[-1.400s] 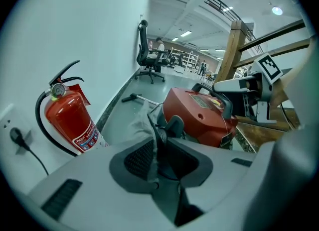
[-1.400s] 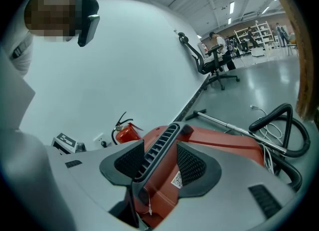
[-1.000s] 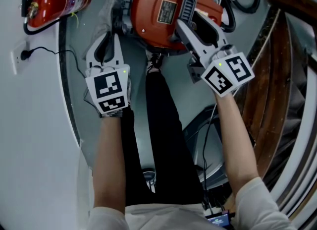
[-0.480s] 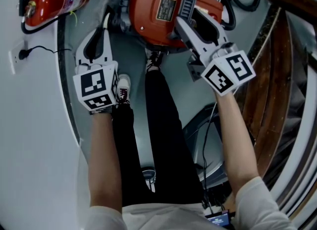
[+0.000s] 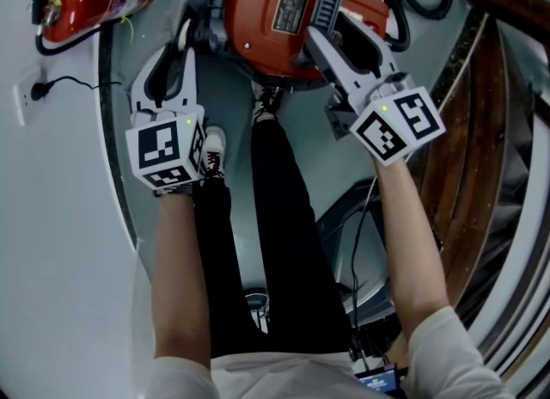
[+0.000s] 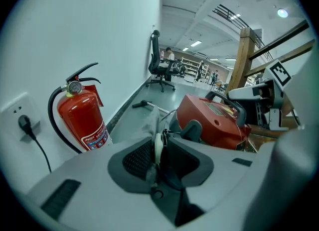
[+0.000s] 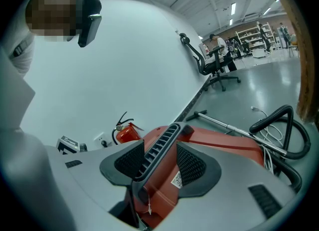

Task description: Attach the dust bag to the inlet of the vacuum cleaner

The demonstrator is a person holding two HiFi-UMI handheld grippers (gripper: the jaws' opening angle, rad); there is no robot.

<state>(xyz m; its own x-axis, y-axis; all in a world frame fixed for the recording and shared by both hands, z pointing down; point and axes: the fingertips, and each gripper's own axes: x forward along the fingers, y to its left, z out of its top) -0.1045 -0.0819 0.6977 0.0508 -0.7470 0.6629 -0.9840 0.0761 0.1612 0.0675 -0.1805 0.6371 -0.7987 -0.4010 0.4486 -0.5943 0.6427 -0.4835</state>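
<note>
The left gripper point(image 6: 159, 151) has its jaws opening, the dust bag point(image 6: 148, 124) collar between them, close against the red vacuum cleaner point(image 6: 214, 120). The right gripper point(image 7: 158, 150) is clenched on the vacuum's ribbed black handle point(image 7: 167, 135). The print on the vacuum's plate point(image 5: 286, 16) and on the fire extinguisher point(image 6: 82, 118) is too small to read

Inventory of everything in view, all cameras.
vacuum: 1, red, floor before the feet
handle: 1, dark, ribbed, atop vacuum
dust bag: 1, grey with white collar, left of vacuum
extinguisher: 1, red, against wall at left
outlet: 1, white, on wall, black plug in it
hose: 1, black, floor right of vacuum
wand: 1, metal, floor beyond vacuum
chair: 1, black, far along wall
legs: 2, black trousers, centre
left gripper: 1, grey, jaws opening, dust bag between them
right gripper: 1, grey, shut on handle
</note>
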